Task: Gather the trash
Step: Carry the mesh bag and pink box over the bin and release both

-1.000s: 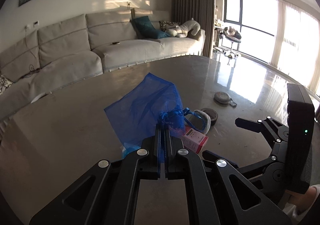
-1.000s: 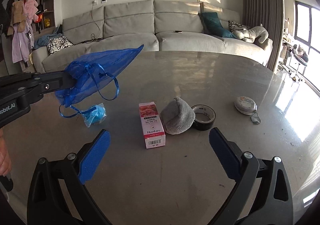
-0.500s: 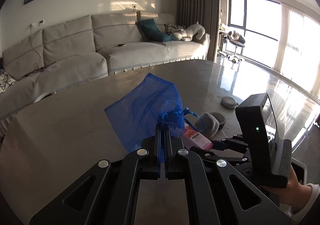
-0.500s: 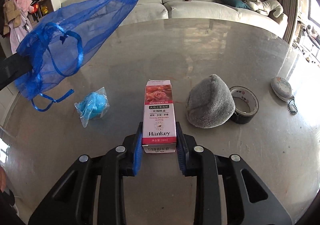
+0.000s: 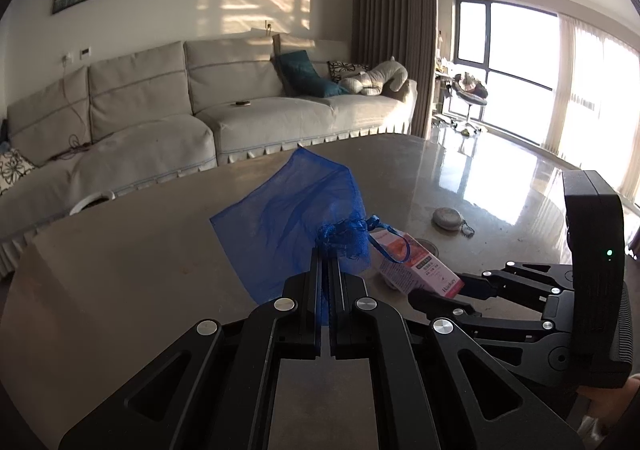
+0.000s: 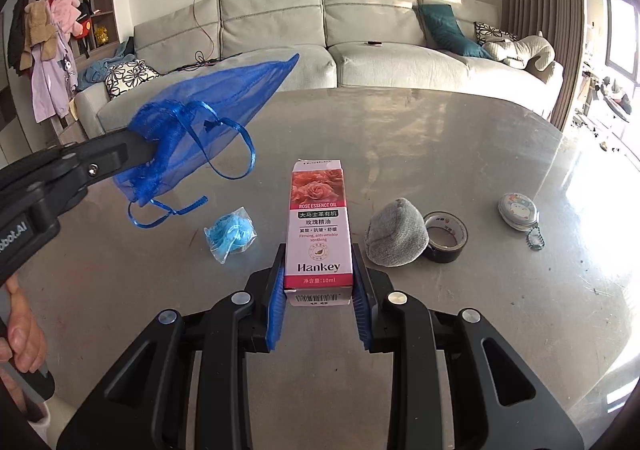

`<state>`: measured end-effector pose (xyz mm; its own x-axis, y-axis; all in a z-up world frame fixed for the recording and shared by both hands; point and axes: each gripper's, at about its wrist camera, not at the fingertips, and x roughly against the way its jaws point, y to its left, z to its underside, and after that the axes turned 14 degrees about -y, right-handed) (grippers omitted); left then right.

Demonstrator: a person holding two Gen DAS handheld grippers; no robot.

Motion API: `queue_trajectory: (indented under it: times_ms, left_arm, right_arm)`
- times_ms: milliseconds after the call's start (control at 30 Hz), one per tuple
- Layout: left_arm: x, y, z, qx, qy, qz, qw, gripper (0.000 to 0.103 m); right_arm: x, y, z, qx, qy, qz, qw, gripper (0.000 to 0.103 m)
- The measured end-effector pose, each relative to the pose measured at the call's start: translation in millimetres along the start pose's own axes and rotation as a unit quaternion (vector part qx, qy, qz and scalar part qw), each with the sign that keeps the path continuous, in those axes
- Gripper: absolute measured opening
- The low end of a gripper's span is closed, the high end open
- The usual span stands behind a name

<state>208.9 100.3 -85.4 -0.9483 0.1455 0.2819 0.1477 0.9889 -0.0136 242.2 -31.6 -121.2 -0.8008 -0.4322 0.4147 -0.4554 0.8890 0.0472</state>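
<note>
A grey sofa [image 5: 224, 106] stands against the far white wall [image 5: 200, 26]; right, sunlit windows [image 5: 520, 70], curtains [image 5: 392, 30] and glossy floor [image 5: 500, 154].

The grey stone table [image 6: 440, 130] is rounded at its far edge. On it lie a blue wrapped ball [image 6: 231, 235], a grey pouch [image 6: 396, 239] touching a tape roll [image 6: 446, 236], and a small tin [image 6: 517, 209] nearer the right edge.
</note>
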Motion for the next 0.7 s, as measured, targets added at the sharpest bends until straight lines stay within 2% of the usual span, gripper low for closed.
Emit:
queue_trajectory:
  times_ms: [200,333,500,700]
  left_arm:
    - [6.6,-16.6,-5.9,-0.003,-0.008,0.015,0.9998,0.002]
    - [10.6,-43.1,-7.4,0.000,-0.011,0.041,0.9991,0.002]
    - [13.2,-93.5,3.1,0.002,0.012,0.103,0.9946,0.002]
    - [20.9,-161.5,23.6,-0.021,0.038,0.177,0.9832,0.002]
  right_arm:
    - [47.5,-8.7,-8.1,-0.002,-0.040,0.021,0.999,0.030]
    - [86.8,-23.3,-1.1,-0.003,-0.067,0.061,0.996,0.030]
    - [134.1,-51.9,22.5,-0.022,-0.098,0.131,0.986,0.030]
    - [180.7,-86.6,61.2,-0.058,-0.099,0.205,0.972,0.031]
